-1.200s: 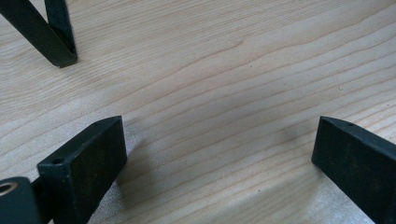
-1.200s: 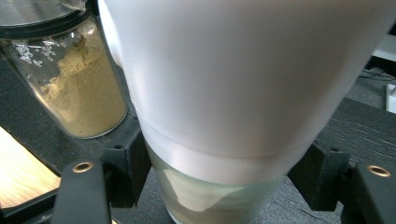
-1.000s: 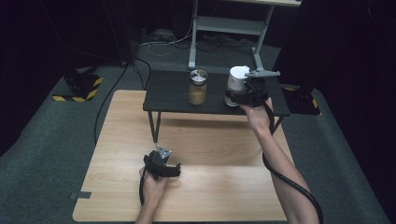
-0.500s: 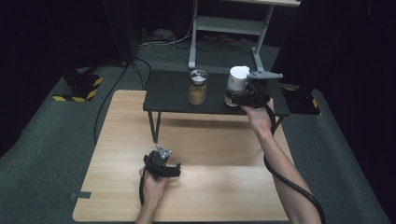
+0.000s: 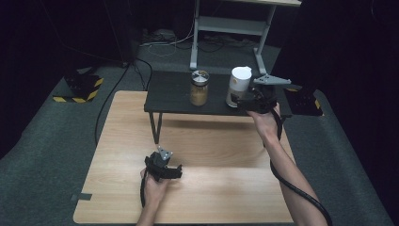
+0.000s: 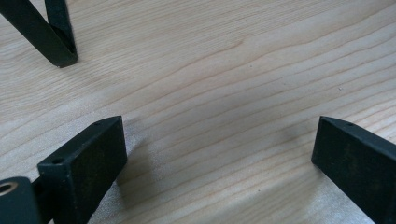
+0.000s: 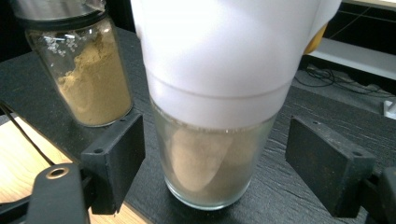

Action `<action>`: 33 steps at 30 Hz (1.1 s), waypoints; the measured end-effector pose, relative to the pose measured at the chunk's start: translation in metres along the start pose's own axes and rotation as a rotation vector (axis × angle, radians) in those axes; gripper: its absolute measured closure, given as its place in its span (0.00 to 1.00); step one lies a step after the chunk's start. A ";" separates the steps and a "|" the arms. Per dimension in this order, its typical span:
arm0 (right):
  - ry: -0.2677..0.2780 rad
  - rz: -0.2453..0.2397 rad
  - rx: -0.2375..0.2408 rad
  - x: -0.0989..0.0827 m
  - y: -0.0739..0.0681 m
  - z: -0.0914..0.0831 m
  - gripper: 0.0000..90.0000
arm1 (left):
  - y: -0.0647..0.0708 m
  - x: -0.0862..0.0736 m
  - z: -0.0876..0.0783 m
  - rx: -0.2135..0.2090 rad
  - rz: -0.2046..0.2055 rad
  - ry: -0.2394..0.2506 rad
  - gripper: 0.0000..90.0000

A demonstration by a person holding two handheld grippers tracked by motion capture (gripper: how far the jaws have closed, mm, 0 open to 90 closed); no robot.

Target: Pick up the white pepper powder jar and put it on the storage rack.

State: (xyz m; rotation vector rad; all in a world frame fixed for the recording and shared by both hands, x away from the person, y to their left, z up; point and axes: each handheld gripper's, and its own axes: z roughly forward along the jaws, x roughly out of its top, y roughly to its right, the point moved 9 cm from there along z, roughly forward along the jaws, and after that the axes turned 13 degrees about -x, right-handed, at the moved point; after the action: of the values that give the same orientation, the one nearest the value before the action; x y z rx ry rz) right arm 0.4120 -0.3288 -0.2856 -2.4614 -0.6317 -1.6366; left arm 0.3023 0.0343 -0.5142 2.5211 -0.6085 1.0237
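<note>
Shelf (image 5: 174,96) stands on the far part of the surface (image 5: 211,188). Two jars on the shelf: jar (image 5: 199,88) at its middle, capped jar (image 5: 237,86) to its right, near but apart. Right gripper (image 5: 237,100) at the shelf's right end, a jaw on either side of the capped jar, not touching it. Left gripper (image 5: 175,173) on the surface, near side, before the shelf, left of centre.
</note>
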 end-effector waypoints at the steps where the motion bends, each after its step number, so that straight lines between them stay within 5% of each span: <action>1: 0.002 -0.004 -0.001 -0.001 0.000 -0.001 0.22 | 0.000 0.000 0.000 0.000 0.000 0.000 0.04; 33: 0.050 -0.044 0.038 -0.033 0.003 -0.031 0.22 | 0.000 0.000 0.000 0.000 0.000 0.000 0.04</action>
State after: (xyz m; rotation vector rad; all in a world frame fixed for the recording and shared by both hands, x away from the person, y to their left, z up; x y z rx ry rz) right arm 0.3758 -0.3508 -0.3018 -2.3889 -0.7080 -1.6795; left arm 0.3022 0.0343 -0.5142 2.5212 -0.6087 1.0243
